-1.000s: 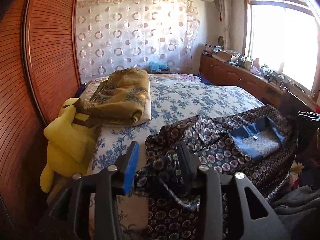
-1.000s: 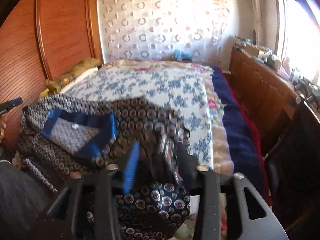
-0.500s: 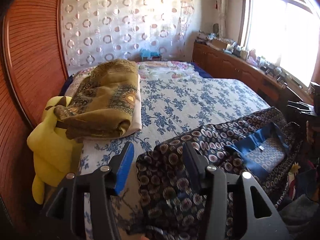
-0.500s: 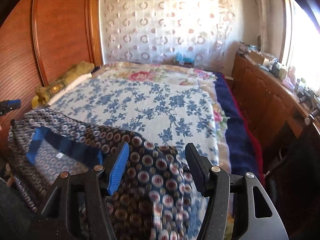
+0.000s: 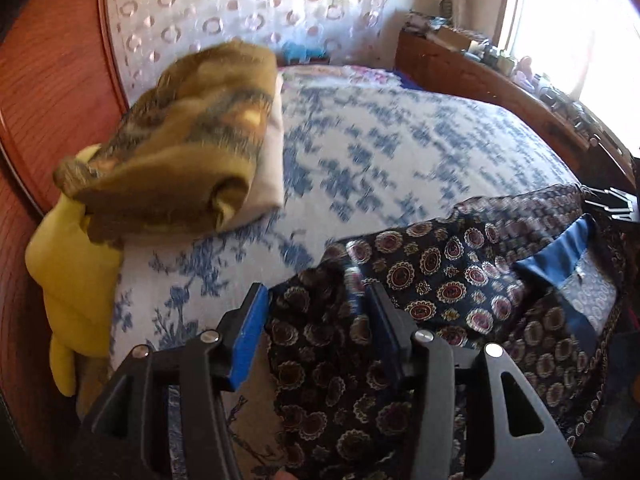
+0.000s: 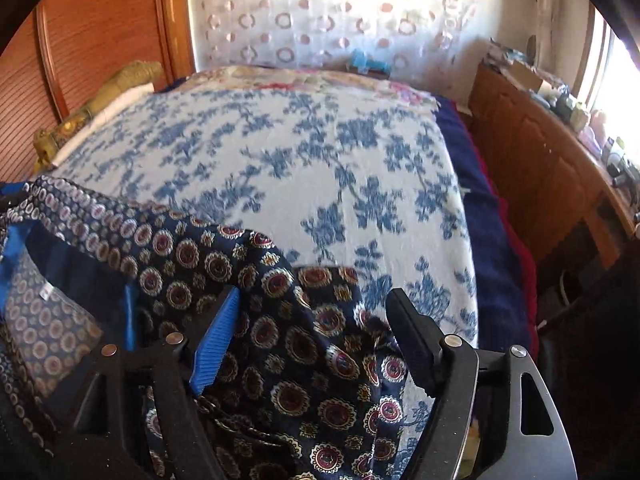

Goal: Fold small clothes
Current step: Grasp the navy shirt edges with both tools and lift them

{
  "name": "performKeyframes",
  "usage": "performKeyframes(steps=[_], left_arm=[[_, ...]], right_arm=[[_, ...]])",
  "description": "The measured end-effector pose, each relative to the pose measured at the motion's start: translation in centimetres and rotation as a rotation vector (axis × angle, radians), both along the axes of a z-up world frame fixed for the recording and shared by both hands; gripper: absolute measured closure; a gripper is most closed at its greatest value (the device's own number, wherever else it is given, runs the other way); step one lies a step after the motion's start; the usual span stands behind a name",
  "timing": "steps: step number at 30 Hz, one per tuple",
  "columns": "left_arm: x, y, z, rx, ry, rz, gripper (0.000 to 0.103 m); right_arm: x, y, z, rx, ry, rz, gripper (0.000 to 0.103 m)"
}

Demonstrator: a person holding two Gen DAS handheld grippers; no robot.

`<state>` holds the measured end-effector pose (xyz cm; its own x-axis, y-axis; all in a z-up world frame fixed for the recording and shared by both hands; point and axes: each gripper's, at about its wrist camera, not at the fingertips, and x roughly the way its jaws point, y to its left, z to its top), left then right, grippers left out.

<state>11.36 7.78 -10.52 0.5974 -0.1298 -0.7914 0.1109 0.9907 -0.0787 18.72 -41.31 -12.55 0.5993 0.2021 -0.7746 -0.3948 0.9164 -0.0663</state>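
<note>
A dark navy shirt with round medallion print and a blue collar (image 5: 448, 276) lies spread on the near part of the bed (image 5: 400, 152). It also shows in the right wrist view (image 6: 224, 264). My left gripper (image 5: 316, 304) is open, its jaws wide apart over the shirt's left edge, with cloth lying between them. My right gripper (image 6: 312, 312) is open too, its jaws apart over the shirt's right edge. The collar and label (image 6: 46, 289) sit at the left of the right wrist view.
A folded olive-brown blanket (image 5: 188, 136) on a pillow and a yellow plush toy (image 5: 72, 264) lie at the bed's left by the wooden headboard (image 5: 52, 80). A wooden cabinet (image 6: 552, 160) with clutter runs along the right under the window. The blue-flowered bedspread (image 6: 320, 160) stretches ahead.
Both grippers have opened and let go of the shirt, which has come down flat on the bed. Both have dropped lower over the cloth.
</note>
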Motion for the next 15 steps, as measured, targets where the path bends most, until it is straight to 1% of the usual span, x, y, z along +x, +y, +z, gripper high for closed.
performKeyframes(steps=[1, 3, 7, 12, 13, 15], left_arm=[[0.07, 0.28, -0.28, -0.008, 0.011, 0.005, 0.051], [-0.11, 0.53, -0.42, -0.02, 0.006, 0.008, 0.05], [-0.32, 0.35, -0.39, -0.01, 0.001, 0.004, 0.05], [-0.43, 0.23, -0.29, -0.009, -0.012, -0.006, 0.051], [-0.32, 0.15, -0.23, -0.007, -0.017, -0.011, 0.052], [-0.29, 0.03, -0.14, -0.02, -0.028, -0.041, 0.069]], right_arm=[[0.03, -0.04, -0.27, 0.0, 0.007, -0.001, 0.026], [0.09, -0.09, -0.71, 0.007, 0.014, -0.004, 0.024], [0.34, -0.75, -0.82, 0.053, 0.026, -0.019, 0.021], [0.26, -0.6, -0.83, 0.047, 0.031, -0.008, 0.021], [0.25, -0.58, -0.84, 0.046, 0.033, -0.005, 0.021], [0.24, -0.49, -0.85, 0.041, 0.035, 0.007, 0.022]])
